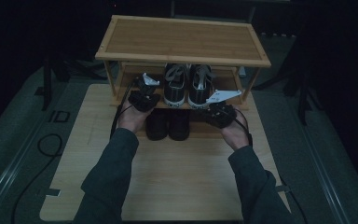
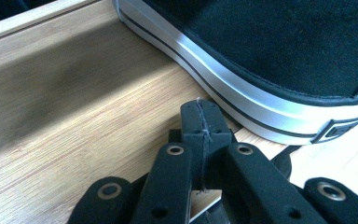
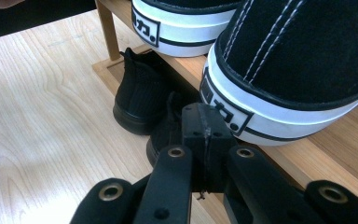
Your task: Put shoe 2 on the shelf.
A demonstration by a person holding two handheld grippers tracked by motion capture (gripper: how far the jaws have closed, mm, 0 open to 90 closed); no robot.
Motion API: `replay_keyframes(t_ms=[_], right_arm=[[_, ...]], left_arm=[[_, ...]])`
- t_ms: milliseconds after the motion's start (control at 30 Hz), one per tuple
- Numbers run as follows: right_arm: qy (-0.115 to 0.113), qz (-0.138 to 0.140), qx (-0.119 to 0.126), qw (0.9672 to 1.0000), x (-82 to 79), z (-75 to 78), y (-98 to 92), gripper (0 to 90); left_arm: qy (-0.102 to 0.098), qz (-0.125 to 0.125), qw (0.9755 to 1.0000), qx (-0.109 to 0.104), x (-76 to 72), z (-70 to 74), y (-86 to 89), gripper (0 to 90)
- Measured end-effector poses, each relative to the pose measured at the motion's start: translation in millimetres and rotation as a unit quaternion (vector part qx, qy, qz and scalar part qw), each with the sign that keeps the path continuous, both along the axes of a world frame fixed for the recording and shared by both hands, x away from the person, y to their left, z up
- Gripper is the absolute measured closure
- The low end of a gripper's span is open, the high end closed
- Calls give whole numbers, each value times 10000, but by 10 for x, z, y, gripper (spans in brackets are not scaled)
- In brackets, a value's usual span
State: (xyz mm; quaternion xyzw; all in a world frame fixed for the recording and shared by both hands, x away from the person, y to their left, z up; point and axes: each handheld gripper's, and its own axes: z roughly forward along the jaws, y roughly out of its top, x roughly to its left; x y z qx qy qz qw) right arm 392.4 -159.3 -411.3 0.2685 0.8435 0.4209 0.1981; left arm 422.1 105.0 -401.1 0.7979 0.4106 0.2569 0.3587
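A pale wood tabletop [image 1: 177,177] sits in a dark room; grey floor runs along both sides of it, with a black cable [image 1: 46,144] looping on the floor at the left and dark stands behind. At the far edge of the table stands a bamboo rack [image 1: 182,39] with a bare top board and two lower shelves. On the middle shelf is a pair of black-and-white sneakers [image 1: 186,84], side by side, heels toward the person; on the lowest level, under them, is a pair of plain black shoes [image 1: 168,123], also heels outward. Two grey-sleeved forearms come in from below. The left gripper [image 1: 144,95] is at the front edge of the middle shelf just left of the left sneaker [image 2: 279,56]; in the left gripper view its jaws are pressed together with nothing between them, tips over the shelf board [image 2: 74,116] and just beside the sneaker's white sole band, whether touching it cannot be told. The right gripper [image 1: 220,112] is at the shelf's front edge by the right sneaker [image 3: 298,65]; in the right gripper view its jaws are likewise clenched empty, tips just in front of the heel label, with the black shoes [image 3: 142,98] below and to the side. The rack's front posts and top board close in the sneakers from above and at the sides.
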Motion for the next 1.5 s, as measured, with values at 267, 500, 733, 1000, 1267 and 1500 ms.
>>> replay_keyframes(t_ms=[267,500,733,1000,1267,1500], right_arm=[[-26,-38,-25,10000,21,-9,22,900],[-20,-6,-10,10000,22,-10,14,900],[-42,113,5,9999,-25,-9,-44,900],[41,113,-21,9999,-50,-97,-131,900],[105,121,-50,9999,-56,-168,-176,900],[125,95,-78,9998,-54,-183,-201,900]], left_arm=[[7,20,10000,34,0,7,-12,900],[-44,-147,9999,69,-4,13,-43,900],[-72,-109,9998,143,-15,18,-85,900],[-74,-99,9998,163,-16,21,-105,900],[-79,-79,9998,192,-26,26,-132,900],[-59,-113,9996,233,-24,35,-141,900]])
